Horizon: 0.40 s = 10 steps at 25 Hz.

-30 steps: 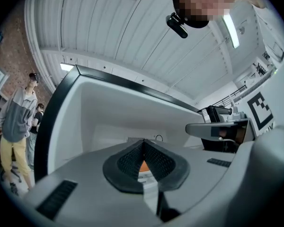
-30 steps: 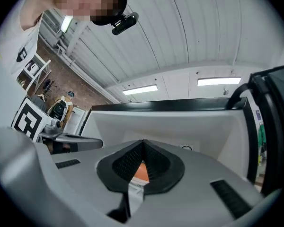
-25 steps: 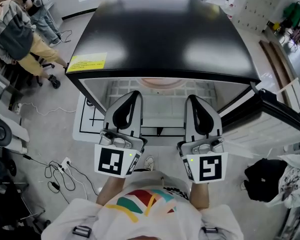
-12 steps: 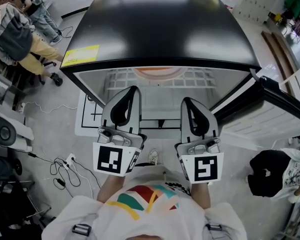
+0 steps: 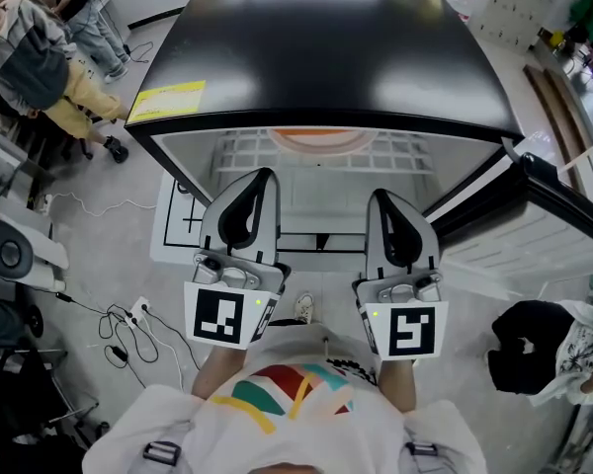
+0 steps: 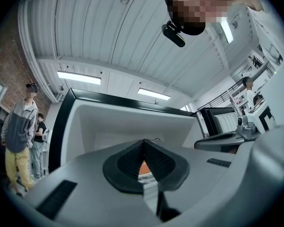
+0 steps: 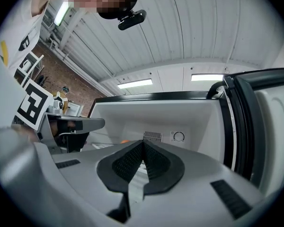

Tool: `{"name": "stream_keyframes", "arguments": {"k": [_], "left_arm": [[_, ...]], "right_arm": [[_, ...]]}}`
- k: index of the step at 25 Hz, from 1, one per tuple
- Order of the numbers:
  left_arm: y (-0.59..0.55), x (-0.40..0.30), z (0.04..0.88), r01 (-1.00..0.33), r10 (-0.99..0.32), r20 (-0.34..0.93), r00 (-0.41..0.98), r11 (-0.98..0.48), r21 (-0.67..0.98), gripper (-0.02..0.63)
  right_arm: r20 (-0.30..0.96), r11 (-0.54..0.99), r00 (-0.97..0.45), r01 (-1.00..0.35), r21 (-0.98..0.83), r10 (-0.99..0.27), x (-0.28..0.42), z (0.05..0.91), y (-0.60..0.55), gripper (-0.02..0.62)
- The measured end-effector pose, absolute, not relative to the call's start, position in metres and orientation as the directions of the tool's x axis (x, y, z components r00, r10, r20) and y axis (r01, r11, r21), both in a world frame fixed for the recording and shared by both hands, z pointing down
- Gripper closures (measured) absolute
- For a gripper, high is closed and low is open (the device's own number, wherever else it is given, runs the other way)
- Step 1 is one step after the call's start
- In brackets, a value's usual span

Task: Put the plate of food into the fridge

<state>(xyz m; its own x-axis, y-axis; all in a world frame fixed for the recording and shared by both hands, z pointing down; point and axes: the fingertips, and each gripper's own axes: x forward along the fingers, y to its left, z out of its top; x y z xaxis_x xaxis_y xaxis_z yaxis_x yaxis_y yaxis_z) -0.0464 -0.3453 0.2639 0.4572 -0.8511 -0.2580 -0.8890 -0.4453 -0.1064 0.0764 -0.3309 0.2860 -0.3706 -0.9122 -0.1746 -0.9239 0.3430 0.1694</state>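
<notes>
The plate of food (image 5: 316,139), pale with an orange rim, lies on the white wire shelf (image 5: 400,156) inside the open fridge (image 5: 326,57); the black fridge top hides most of it. My left gripper (image 5: 266,175) and right gripper (image 5: 379,196) are held side by side just in front of the fridge opening, short of the plate. Both are shut with nothing between the pads. In the left gripper view an orange sliver of the plate (image 6: 143,167) shows below the closed tips of the left gripper (image 6: 143,142). The right gripper (image 7: 143,143) faces the fridge's white back wall.
The fridge door (image 5: 558,220) stands open at the right. A thermostat dial (image 7: 179,136) sits on the back wall. People (image 5: 40,67) are at the far left, cables (image 5: 128,334) lie on the floor, and a black bag (image 5: 524,349) is at the right.
Both grippers have kept their place in front of the fridge. The head view has shifted slightly, so a little more of the plate shows under the fridge top.
</notes>
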Motion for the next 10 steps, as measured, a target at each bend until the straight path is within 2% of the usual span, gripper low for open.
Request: {"name": "stream_keyframes", "arguments": {"k": [10], "left_arm": [[-0.3441,-0.0483,0.2616,-0.890,-0.849,-0.270,0.455,-0.443,-0.106,0.601]], "right_arm": [[-0.177,0.342,-0.372,-0.923,0.179,-0.911,0.0726,0.2842,-0.3316,0.596]]}}
